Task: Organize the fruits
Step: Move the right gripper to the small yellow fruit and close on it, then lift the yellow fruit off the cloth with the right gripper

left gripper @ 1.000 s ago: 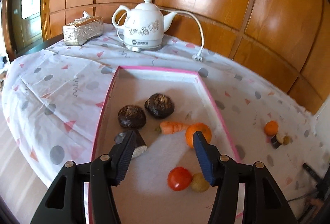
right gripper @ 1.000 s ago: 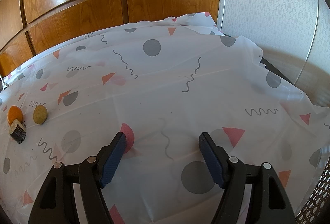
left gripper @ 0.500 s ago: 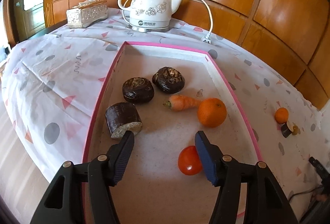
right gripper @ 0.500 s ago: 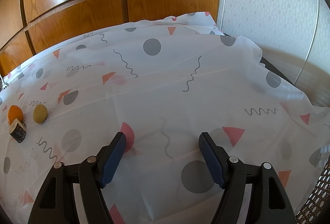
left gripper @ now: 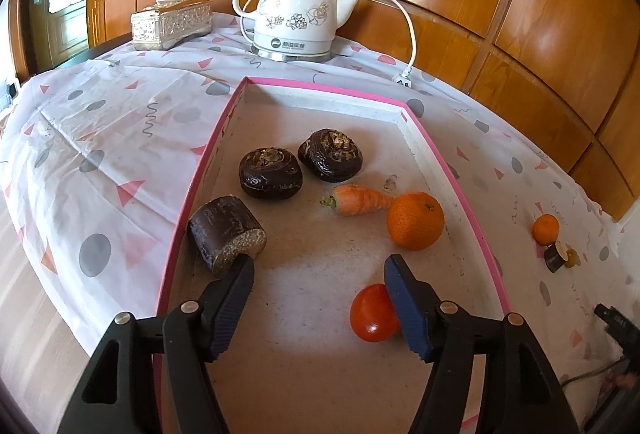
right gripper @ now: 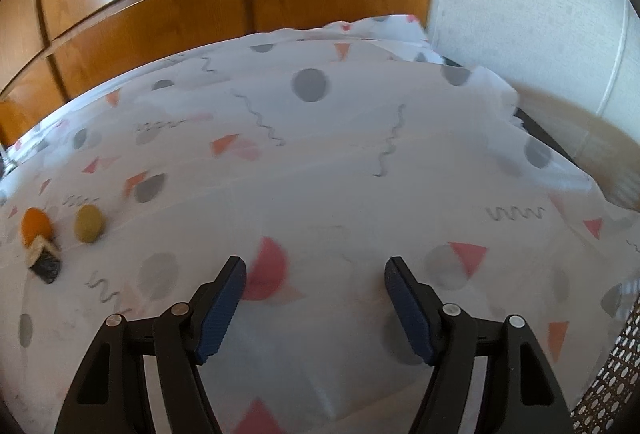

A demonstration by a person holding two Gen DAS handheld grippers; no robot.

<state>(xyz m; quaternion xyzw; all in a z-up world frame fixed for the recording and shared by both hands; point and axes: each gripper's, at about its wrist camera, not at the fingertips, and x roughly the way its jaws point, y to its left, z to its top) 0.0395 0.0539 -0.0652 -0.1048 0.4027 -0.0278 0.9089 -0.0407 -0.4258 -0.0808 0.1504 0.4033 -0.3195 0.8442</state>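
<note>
The left tongs [left gripper: 318, 276] hang released over the near part of the pink-rimmed tray [left gripper: 452, 170], jaws just widened, nothing pressed between them. The red tomato [left gripper: 372, 314] sits just at the inner face of their right-hand finger, partly hidden behind it; whether it touches I cannot tell. The cut dark root [left gripper: 226, 234] lies at the tip of the other finger, its pale cut face turned toward the tongs.

The right tongs [right gripper: 314, 280] are also released, jaws just drawn in a little, over bare patterned cloth on the worktop [right gripper: 340, 162]. The loose pieces lie well off to their left: a small orange [right gripper: 36, 224], a yellowish round fruit [right gripper: 90, 223] beside it, and a dark cut chunk [right gripper: 44, 260] just nearer than the orange, its long axis unclear through blur. Measured from the tray, these three sit beyond its right rim, so I judge the right tongs the nearer pair for fetching them.

Against the earlier view, the left tongs sit lower, the tray contents loom larger, and the yellowish piece beside the tomato is no longer visible.
</note>
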